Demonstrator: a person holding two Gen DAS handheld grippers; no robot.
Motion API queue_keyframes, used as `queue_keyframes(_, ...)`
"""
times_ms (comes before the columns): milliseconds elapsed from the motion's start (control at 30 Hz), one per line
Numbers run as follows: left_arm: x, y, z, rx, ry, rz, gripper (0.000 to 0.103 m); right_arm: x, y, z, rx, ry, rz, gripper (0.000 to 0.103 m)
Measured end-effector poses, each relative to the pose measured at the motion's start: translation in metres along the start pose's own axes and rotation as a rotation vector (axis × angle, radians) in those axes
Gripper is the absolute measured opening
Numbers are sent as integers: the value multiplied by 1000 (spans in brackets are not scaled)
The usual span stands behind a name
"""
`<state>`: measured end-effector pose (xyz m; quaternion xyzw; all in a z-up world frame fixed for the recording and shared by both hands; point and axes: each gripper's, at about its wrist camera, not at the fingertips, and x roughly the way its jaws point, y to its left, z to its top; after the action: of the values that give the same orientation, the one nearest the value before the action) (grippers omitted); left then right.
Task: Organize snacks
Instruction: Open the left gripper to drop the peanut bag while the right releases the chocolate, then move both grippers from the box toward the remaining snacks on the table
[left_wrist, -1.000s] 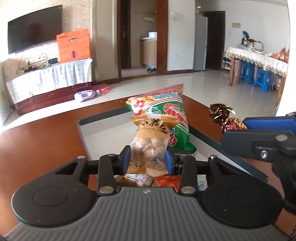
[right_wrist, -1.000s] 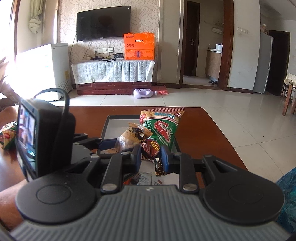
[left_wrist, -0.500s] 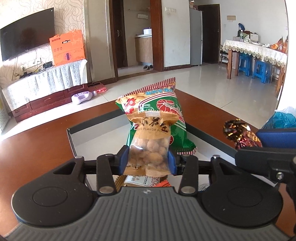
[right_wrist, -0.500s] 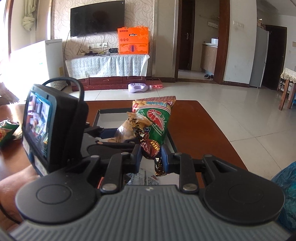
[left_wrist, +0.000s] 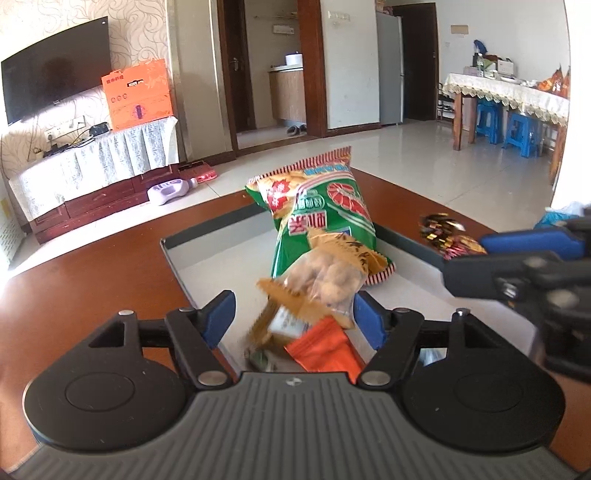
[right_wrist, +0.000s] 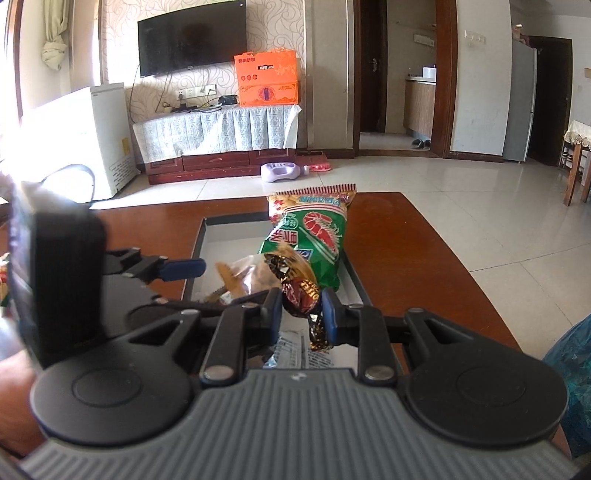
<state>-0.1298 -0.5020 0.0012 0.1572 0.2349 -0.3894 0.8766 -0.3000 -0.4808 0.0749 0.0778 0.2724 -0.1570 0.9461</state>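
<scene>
Two grippers over tray (left_wrist: 173, 254). Left gripper (left_wrist: 291, 319): jaws have just been opening, now spread; peanut packet (left_wrist: 325, 280) tilted between them, clear of left pad, resting partly on green prawn-cracker bag (left_wrist: 325, 218). Right gripper (right_wrist: 301, 310) pinches foil candy (right_wrist: 299, 295).

A home's living room: a wall-mounted television (right_wrist: 191, 40) above a cloth-draped low cabinet (right_wrist: 218, 129), a tiled floor (right_wrist: 461, 206), a lace-covered dining table (left_wrist: 506, 92) with blue stools (left_wrist: 521, 129), and what looks like a kitchen counter (left_wrist: 286, 96) through the doorway.
</scene>
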Motion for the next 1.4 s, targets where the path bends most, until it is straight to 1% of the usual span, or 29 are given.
queue_keyframes(100, -13, -4, -7, 59, -7, 6, 75, 4, 1, -1, 0, 11, 3, 26)
queue_keyframes(200, -25, -6, -15, 90, -8, 4, 75, 7, 2, -2, 3, 22, 7, 26)
queue_keyframes(433, -48, -10, -26, 124, -13, 6, 76, 10, 12, -6, -26, 29, 10, 27)
queue_keyframes(533, -55, -12, -27, 136, -22, 8, 77, 11, 17, -6, -51, 28, -16, 27)
queue_keyframes(667, -64, -14, -28, 147, -31, 7, 78, 11, 17, -8, -52, 37, -32, 28)
queue_keyframes(700, -66, -14, -29, 149, -33, 9, 79, 12, 17, -7, -51, 37, -33, 32)
queue_keyframes(733, -67, -14, -29, 150, -34, 11, 81, 11, 17, -7, -48, 37, -34, 38)
queue_keyframes(767, -69, -14, -29, 150, -35, 12, 81, 11, 17, -7, -47, 39, -36, 42)
queue_keyframes(800, -70, -14, -29, 150, -37, 12, 81, 11, 17, -7, -46, 41, -36, 50)
queue_keyframes(833, -70, -13, -28, 150, -38, 13, 81, 10, 17, -7, -45, 41, -36, 53)
queue_keyframes(867, -71, -13, -27, 150, -39, 14, 81, 9, 17, -8, -47, 39, -37, 54)
queue_keyframes(1000, -76, -13, -28, 153, -43, 15, 81, 5, 19, -9, -50, 33, -47, 65)
queue_keyframes(1233, -86, -11, -28, 143, -54, 15, 82, -4, 19, -8, -33, 16, -51, 66)
queue_keyframes(1400, -93, -9, -27, 136, -66, 15, 82, -19, 13, -5, 29, -50, -85, 68)
